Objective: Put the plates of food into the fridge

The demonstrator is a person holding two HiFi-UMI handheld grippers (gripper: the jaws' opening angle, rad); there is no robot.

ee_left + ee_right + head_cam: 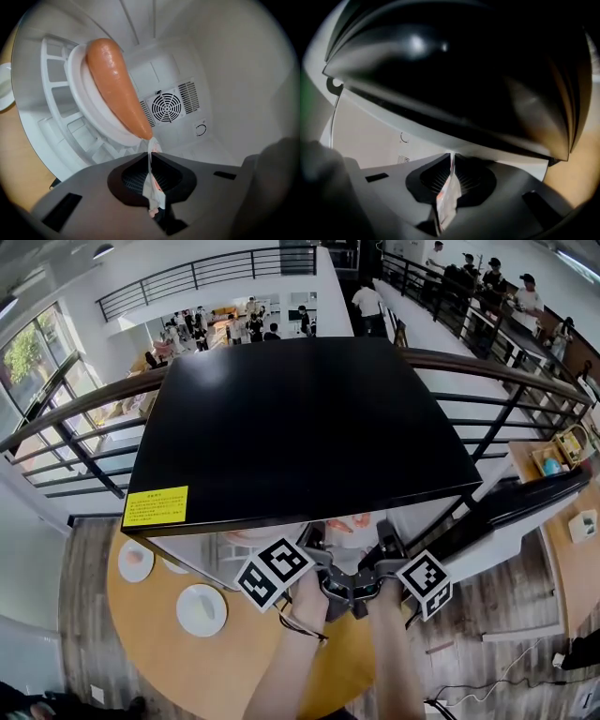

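Looking down on black fridge (300, 427) top, centre frame. Round wooden desk (234, 652) lower left, two more plates (202, 608) on it. White plate (96, 119) inside the fridge, upper left of left gripper view. Left hand-held gripper (150, 159) clamped nearly shut on its rim; right hand-held gripper (451, 161) likewise pinching the plate's thin white edge. Orange sausage (117, 84) lying on the plate. Small fan (167, 107) on back wall behind.
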